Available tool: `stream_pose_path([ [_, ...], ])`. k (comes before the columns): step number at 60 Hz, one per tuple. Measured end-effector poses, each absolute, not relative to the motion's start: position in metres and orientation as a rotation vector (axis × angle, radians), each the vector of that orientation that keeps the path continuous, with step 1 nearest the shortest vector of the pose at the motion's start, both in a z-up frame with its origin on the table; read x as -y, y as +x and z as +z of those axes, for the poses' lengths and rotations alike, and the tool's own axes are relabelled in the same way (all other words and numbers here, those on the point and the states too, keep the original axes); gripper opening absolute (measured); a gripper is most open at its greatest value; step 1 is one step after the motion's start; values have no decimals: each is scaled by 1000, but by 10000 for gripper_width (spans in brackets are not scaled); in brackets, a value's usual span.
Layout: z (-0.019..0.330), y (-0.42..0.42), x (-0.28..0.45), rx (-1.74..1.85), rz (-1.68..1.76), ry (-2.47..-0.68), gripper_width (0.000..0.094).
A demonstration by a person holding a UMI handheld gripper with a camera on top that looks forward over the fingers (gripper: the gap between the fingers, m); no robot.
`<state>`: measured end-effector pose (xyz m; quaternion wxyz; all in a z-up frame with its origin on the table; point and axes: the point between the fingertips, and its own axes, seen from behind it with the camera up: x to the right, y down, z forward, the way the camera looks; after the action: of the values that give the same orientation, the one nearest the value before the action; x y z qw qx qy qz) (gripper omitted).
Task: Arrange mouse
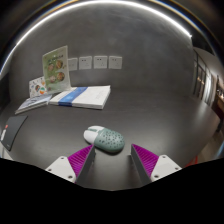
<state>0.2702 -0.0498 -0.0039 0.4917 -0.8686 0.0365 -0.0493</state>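
Mouse (pixel 104 138) sits on the desk (pixel 150 110) just ahead of your gripper (pixel 112 160), a little toward the left finger, with both fingers spread wide and nothing between the pads (pixel 79 158). Centre on it first (it lies slightly askew), so shift left until it lines up between the fingers, then ease forward and close evenly on its sides. Beyond it the desk is bare for a good stretch, so you have room to slide or turn it. Further back on the left lie a book (pixel 80 97) and some papers (pixel 52 72); keep well apart from those.
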Motion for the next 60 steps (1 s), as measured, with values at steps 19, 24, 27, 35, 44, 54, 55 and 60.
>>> stream_pose_path([
  [19,-7,276,-22,39,39,-2151,833],
  [24,-8,277,-32,41,44,-2175,765],
  [27,-9,279,-35,32,33,-2185,650],
  [35,-10,278,-34,0,-22,-2201,499],
  [44,-9,282,-30,-96,-57,-2203,433],
  [54,64,254,-8,-211,-174,-2076,435],
  [55,76,243,-6,-211,-173,-2050,435],
  [60,138,178,8,-215,-188,-1925,435],
])
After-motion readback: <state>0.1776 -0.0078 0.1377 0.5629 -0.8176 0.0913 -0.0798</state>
